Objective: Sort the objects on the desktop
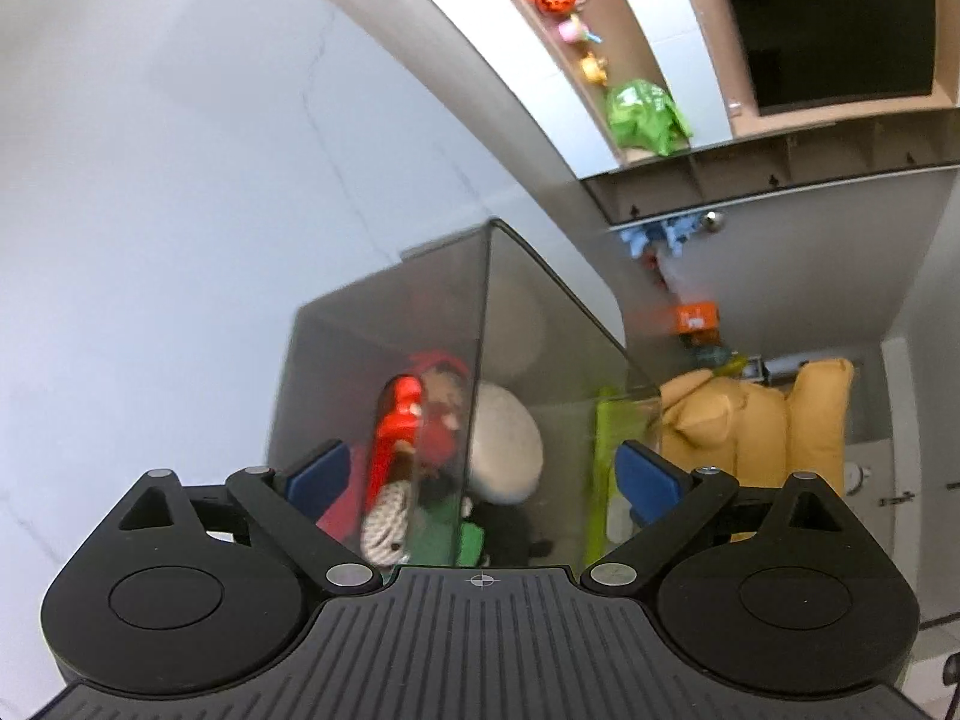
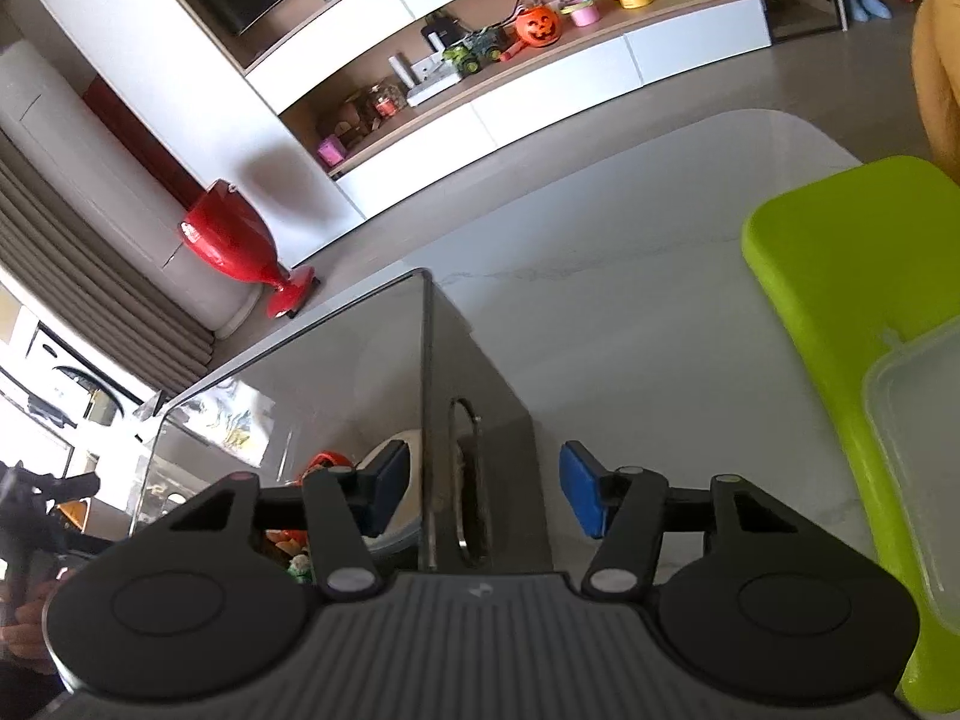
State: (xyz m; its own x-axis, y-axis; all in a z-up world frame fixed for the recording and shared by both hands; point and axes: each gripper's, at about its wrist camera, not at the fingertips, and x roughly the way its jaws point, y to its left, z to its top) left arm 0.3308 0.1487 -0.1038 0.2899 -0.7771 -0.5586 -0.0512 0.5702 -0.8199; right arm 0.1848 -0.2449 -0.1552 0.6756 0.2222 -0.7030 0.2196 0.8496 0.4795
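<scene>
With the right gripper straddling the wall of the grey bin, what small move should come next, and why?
Probably close the right gripper on the grey bin's wall. One finger sits inside the bin, the other outside beside the handle slot, and a gap remains on each side, so no grip yet. The left gripper hovers open over the bin and holds nothing.

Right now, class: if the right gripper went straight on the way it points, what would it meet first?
Probably the grey bin's wall with the oval handle slot: the right gripper is open and its fingers straddle that wall. Depth is unclear.
</scene>
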